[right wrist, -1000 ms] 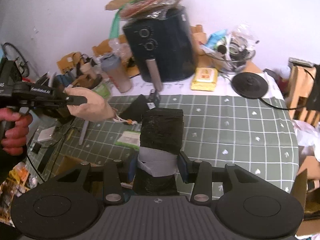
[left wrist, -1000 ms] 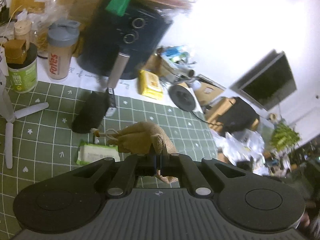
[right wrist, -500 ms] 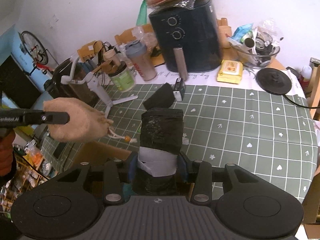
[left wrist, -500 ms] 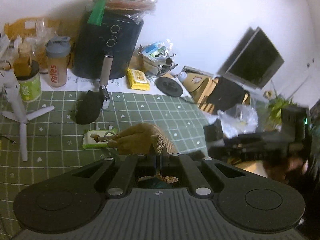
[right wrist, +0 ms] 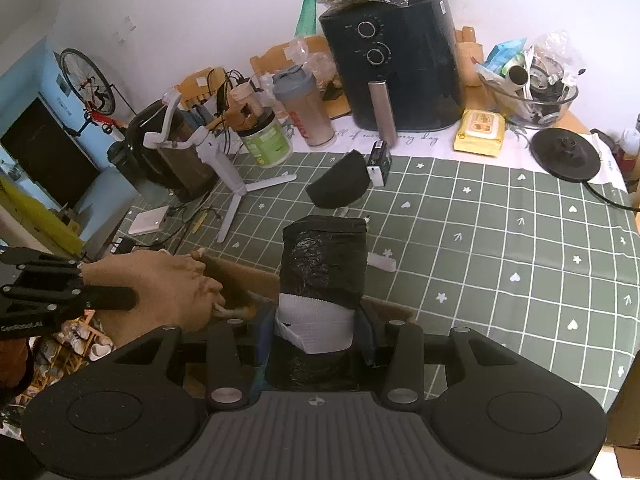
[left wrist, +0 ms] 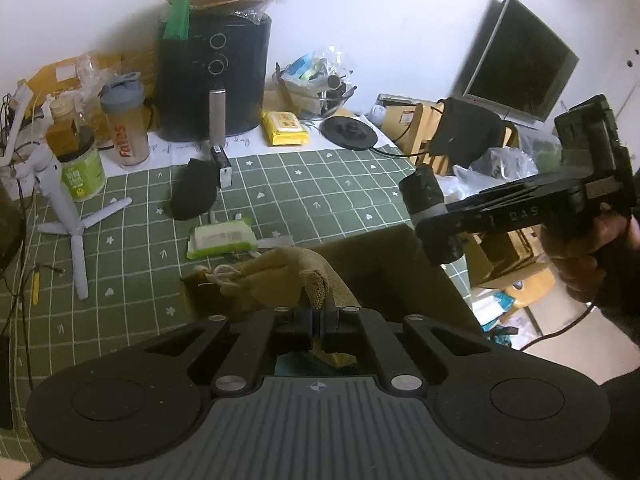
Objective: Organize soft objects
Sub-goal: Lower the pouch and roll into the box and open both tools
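My left gripper (left wrist: pixel 316 320) is shut on a fold of a tan burlap drawstring pouch (left wrist: pixel 272 276), which hangs over an open cardboard box (left wrist: pixel 384 264) at the table's front edge. In the right wrist view the pouch (right wrist: pixel 160 284) sits low on the left, just over the box rim (right wrist: pixel 240 276). My right gripper (right wrist: pixel 320 332) is shut on a black roll of plastic bags (right wrist: pixel 324 264) with a white band, held upright above the same box. In the left wrist view that roll (left wrist: pixel 424 196) and a hand (left wrist: pixel 592 248) show at the right.
On the green checked cloth lie a black soft pouch (left wrist: pixel 192 196), a green wipes pack (left wrist: pixel 222 238) and a white tripod (left wrist: pixel 68 208). A black air fryer (left wrist: pixel 216 80), a shaker bottle (left wrist: pixel 124 128), a yellow wipes pack (left wrist: pixel 285 128) and clutter line the back.
My left gripper has carried the pouch from over the cloth to above the cardboard box, close to the right gripper, and rolled. The right gripper and its roll have hardly shifted.
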A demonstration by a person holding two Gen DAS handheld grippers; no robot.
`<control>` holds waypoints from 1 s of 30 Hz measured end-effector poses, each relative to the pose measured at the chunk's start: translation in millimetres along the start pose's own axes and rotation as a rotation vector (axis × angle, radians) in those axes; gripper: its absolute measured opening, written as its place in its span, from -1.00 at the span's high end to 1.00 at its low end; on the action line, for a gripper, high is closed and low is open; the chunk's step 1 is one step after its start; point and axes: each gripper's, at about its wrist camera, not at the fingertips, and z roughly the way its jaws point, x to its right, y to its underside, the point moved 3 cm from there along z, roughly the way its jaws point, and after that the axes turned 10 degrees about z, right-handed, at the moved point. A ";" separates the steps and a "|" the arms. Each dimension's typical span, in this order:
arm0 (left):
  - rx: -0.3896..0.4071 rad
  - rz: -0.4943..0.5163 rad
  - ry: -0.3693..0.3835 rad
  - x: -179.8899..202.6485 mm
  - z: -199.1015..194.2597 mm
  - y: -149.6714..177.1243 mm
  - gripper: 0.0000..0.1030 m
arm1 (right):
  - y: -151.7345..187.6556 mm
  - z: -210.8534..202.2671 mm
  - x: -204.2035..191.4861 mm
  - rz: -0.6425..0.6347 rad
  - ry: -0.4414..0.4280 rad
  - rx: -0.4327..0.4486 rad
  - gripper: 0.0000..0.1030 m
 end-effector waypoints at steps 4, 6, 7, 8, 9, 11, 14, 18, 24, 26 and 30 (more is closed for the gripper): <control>-0.040 -0.015 -0.040 1.4 9.6 5.3 0.89 | 4.0 -0.3 0.3 -0.003 -0.012 -0.009 0.12; -0.063 -0.030 -0.063 -0.3 15.9 9.4 0.86 | 6.8 -0.2 0.0 -0.005 -0.013 -0.014 0.12; -0.084 -0.041 -0.074 -1.2 20.3 12.3 0.68 | 7.8 0.1 -0.4 -0.005 -0.014 -0.017 0.12; -0.112 -0.050 -0.085 -3.2 26.0 15.1 0.54 | 9.4 0.3 -0.5 -0.005 -0.016 -0.020 0.12; -0.135 -0.058 -0.098 -4.9 31.1 18.0 0.25 | 10.7 0.4 -0.7 -0.004 -0.019 -0.023 0.12; -0.146 -0.075 -0.138 -7.1 35.4 23.7 -0.13 | 13.4 1.1 -1.2 -0.001 -0.021 -0.030 0.12; -0.165 -0.107 -0.151 -8.5 38.0 32.4 -0.22 | 18.3 1.1 -1.6 -0.004 -0.022 -0.041 0.12; -0.194 -0.127 -0.158 -6.0 40.8 41.7 -0.22 | 23.8 3.8 2.1 0.010 -0.002 -0.062 0.12; -0.197 -0.145 -0.166 -0.8 40.6 48.5 -0.22 | 28.9 3.4 2.6 0.043 0.013 -0.083 0.12; -0.196 -0.145 -0.166 0.2 40.7 49.3 -0.22 | 27.4 1.8 1.3 0.059 0.011 -0.085 0.12; -0.195 -0.148 -0.169 -0.1 40.6 49.9 -0.22 | 24.0 0.8 -0.7 0.087 0.017 -0.095 0.12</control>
